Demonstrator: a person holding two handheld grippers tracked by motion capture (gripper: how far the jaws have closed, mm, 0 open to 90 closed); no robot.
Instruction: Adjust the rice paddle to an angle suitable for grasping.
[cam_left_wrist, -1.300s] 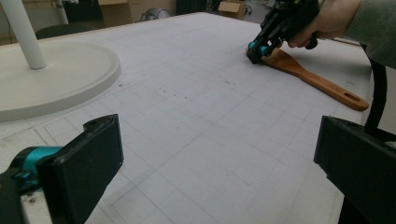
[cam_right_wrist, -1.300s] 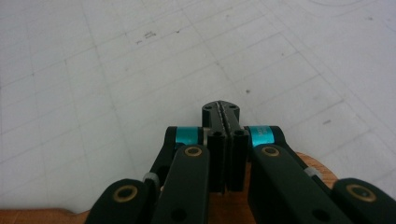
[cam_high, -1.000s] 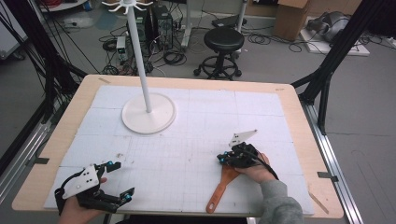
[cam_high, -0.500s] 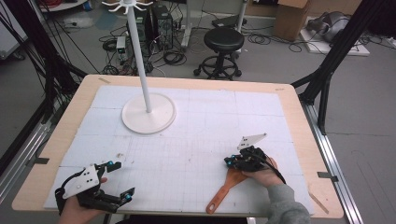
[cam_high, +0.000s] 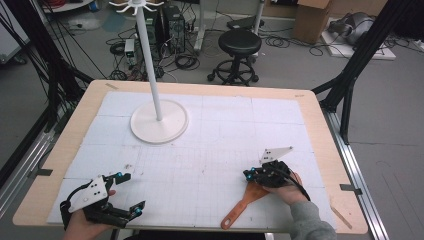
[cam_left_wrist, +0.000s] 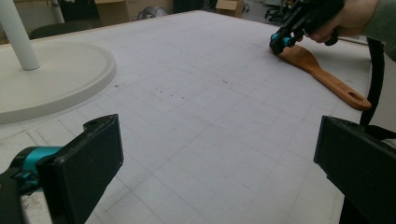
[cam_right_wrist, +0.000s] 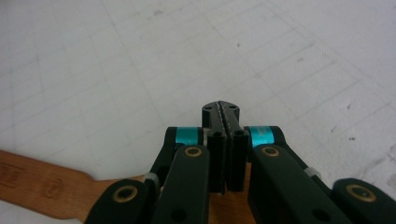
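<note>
A wooden spatula lies flat at the table's front right, its handle pointing to the front edge. My right gripper sits low over its blade, jaws shut. In the right gripper view the pads meet with nothing between them, and the spatula lies underneath. The left gripper view shows the right gripper touching the far end of the spatula. My left gripper rests open at the front left, with nothing between its fingers.
A white hook stand with a round base rises at the back left of the white gridded mat. A stool, cables and boxes are on the floor beyond the table.
My right gripper has shifted a little to the right, and the spatula's blade has swung with it while the handle end stayed about put. The left gripper has kept still.
</note>
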